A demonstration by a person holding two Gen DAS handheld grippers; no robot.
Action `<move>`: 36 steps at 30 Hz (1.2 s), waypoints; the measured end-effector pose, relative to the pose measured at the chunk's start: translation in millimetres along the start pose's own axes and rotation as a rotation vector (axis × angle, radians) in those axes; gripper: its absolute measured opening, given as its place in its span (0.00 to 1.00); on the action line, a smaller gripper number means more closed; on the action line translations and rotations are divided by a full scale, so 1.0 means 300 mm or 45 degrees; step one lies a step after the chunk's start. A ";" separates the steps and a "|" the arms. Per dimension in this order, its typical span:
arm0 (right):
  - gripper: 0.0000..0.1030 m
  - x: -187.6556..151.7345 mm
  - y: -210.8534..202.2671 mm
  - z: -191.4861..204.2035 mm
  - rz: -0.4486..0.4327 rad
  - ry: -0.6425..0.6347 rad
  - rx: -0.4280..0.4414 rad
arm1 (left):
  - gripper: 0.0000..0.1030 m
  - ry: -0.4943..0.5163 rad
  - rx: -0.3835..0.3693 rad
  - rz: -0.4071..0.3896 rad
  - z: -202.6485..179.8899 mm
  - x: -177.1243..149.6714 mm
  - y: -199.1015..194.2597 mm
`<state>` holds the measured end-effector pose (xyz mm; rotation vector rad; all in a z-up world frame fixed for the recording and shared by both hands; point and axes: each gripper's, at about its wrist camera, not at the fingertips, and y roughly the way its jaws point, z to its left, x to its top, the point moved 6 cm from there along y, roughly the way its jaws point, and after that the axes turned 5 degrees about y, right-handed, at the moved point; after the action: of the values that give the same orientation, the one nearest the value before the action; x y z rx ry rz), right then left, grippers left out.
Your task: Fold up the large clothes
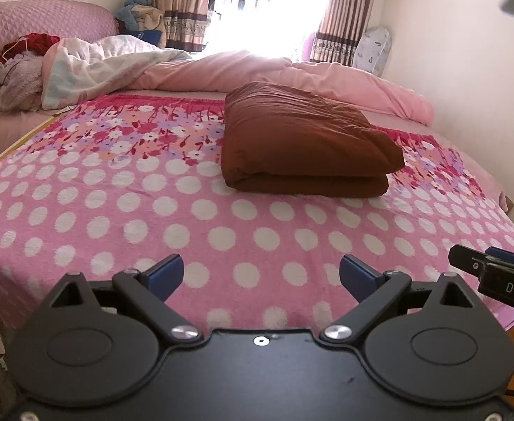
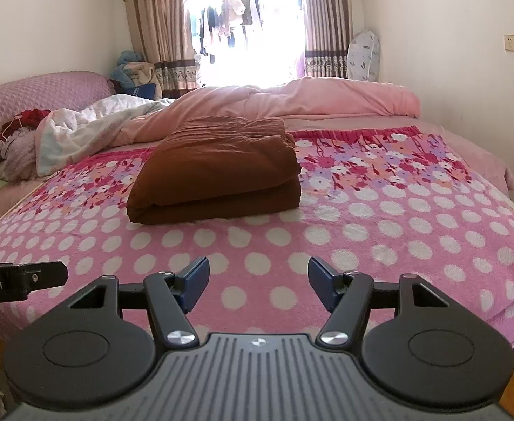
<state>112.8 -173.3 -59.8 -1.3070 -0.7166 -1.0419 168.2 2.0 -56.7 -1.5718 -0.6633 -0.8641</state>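
A brown garment (image 1: pixel 302 140) lies folded in a thick rectangular stack on the pink polka-dot blanket (image 1: pixel 151 210) in the middle of the bed; it also shows in the right wrist view (image 2: pixel 218 168). My left gripper (image 1: pixel 261 275) is open and empty, held above the blanket's near edge, well short of the garment. My right gripper (image 2: pixel 258 284) is open and empty, also near the front edge. The right gripper's tip shows at the left wrist view's right edge (image 1: pixel 467 261), and the left gripper's tip shows at the right wrist view's left edge (image 2: pixel 46 275).
A pink duvet (image 1: pixel 292 70) and a white patterned quilt (image 1: pixel 92 66) lie bunched at the far side of the bed. A pile of clothes (image 1: pixel 15 73) sits at the far left by the purple headboard (image 1: pixel 39 24). A curtained window (image 2: pixel 246 24) is behind.
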 end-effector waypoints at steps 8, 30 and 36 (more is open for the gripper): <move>0.74 -0.004 -0.001 -0.005 0.000 0.003 0.000 | 0.95 0.012 -0.001 -0.002 -0.004 -0.001 -0.004; 0.74 -0.002 -0.003 -0.006 0.000 0.000 0.001 | 0.95 0.021 0.008 0.002 -0.008 -0.001 -0.006; 0.74 -0.001 -0.003 -0.004 0.000 0.001 -0.001 | 0.95 0.028 0.013 0.005 -0.017 -0.002 -0.009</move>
<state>111.8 -174.4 -60.0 -1.3069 -0.7154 -1.0425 164.9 -2.5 -55.3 -1.5515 -0.6478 -0.8727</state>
